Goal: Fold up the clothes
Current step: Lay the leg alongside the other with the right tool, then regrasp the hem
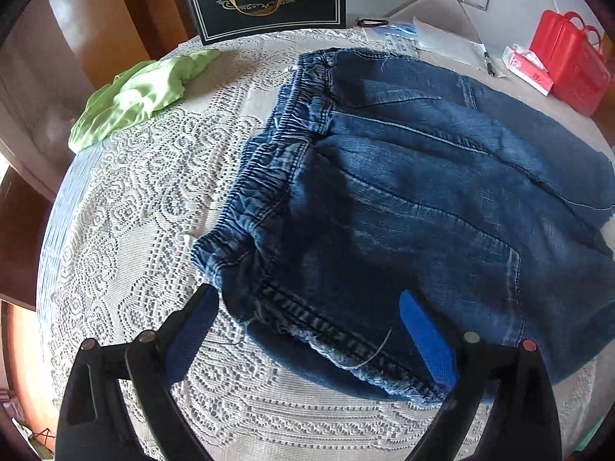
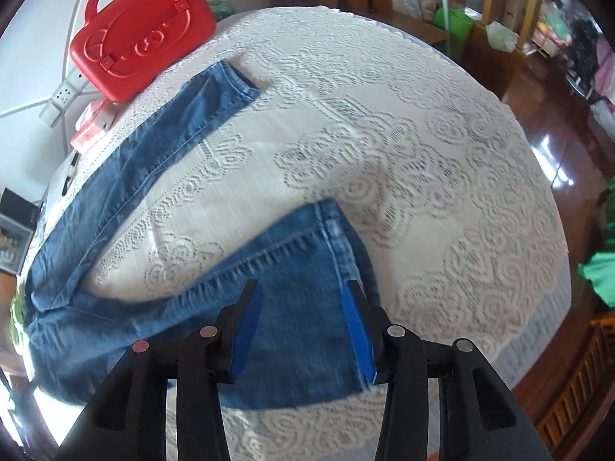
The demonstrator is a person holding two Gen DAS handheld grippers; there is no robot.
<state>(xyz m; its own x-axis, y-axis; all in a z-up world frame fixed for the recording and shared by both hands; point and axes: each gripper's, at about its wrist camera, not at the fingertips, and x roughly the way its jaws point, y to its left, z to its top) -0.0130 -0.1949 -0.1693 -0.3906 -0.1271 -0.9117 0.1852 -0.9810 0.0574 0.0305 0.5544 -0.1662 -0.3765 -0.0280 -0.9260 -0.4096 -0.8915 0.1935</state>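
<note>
Both claws are hanging spread apart with nothing between their pads. Left gripper (image 1: 307,330) is hovering over the near corner of the jeans (image 1: 403,192) where the elastic waistband (image 1: 269,176) meets the frayed side seam, one finger over the lace tablecloth (image 1: 153,211) and the other over denim. Right gripper (image 2: 303,326) is hovering above the near leg's hem (image 2: 330,230), its fingers straddling the cloth.

The jeans are lying flat on the table, waistband at one end and the two legs splayed apart in a V toward the other; the far leg's cuff (image 2: 230,84) is sitting just beside the red case (image 2: 142,27). A crumpled green garment (image 1: 142,92) is lying apart, near the table's edge.

Several risks are showing. Lace beneath is loose and open-weave, so a finger closing low is likely catching tablecloth along with denim and dragging it. Gripping only the top layer at the waistband would be leaving the lower layer behind, giving a skewed fold. Swinging the far leg could be nudging the case or the small box beside it.
</note>
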